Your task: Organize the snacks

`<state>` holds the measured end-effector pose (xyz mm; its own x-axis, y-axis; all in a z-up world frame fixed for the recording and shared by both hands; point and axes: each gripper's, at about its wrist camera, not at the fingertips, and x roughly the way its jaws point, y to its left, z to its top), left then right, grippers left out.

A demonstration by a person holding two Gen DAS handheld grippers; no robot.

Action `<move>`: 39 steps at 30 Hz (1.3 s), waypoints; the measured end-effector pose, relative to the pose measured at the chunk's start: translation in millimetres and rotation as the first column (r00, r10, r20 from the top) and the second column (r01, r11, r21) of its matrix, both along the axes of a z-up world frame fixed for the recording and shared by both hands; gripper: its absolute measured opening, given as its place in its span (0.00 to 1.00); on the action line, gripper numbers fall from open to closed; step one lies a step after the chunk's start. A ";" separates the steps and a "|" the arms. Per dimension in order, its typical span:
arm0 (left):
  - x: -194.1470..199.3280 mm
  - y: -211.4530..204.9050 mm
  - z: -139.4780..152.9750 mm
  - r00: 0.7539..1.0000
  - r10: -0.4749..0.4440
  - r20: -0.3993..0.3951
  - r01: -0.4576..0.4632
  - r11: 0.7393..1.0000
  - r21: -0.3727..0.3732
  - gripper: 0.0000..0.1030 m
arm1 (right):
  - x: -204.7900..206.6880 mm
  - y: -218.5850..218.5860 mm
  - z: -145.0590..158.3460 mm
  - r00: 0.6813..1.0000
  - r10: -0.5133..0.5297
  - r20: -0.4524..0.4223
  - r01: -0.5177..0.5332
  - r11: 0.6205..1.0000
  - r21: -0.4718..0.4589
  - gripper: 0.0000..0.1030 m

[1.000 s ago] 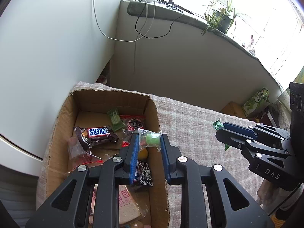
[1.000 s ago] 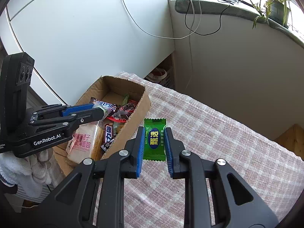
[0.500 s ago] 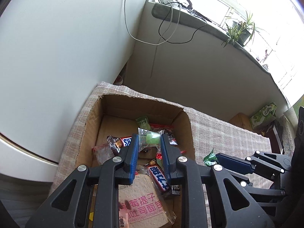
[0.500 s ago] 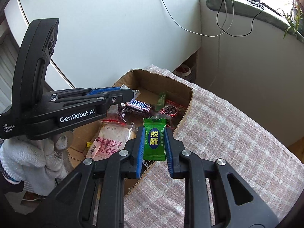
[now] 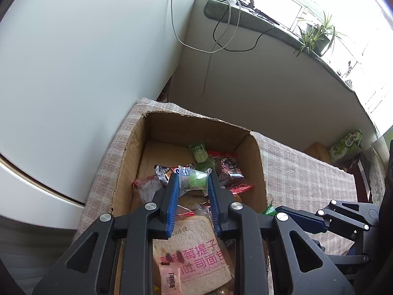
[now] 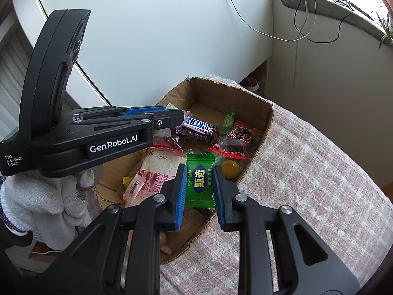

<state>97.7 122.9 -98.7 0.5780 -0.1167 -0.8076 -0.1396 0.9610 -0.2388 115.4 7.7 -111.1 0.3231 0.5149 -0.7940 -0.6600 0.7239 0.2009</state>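
- Left wrist view: my left gripper (image 5: 191,184) pinches a clear-wrapped green candy (image 5: 196,180) above the middle of the cardboard box (image 5: 260,172), so release means straight down.
- Right wrist view: my right gripper (image 6: 199,179) clamps a green sachet (image 6: 199,180), long axis along the fingers, over the box's near-right edge beside a yellow sweet (image 6: 230,169).
- Only the right view shows the Snickers bar (image 6: 197,129) fully; the left hides it behind its fingers.

Both views are shot from close above, angled down into the cardboard box (image 5: 255,162) (image 6: 266,120). In the left wrist view it's centred low in the frame; in the right wrist view it's seen from the opposite side, mid-frame. The windowsill (image 5: 245,22) (image 6: 319,0) is caught upper right in both.
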 end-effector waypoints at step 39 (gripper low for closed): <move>-86.5 -17.8 42.9 0.992 0.085 0.092 -0.096 0.988 0.123 0.65 | -57.4 -53.1 48.1 0.991 -0.108 0.083 0.104 0.993 0.047 0.82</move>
<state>11.2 105.1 -55.8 0.6496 0.0392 -0.7592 -0.2116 0.9685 -0.1310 58.0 -45.5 -63.0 0.4429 0.5072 -0.7393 -0.5959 0.7827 0.1799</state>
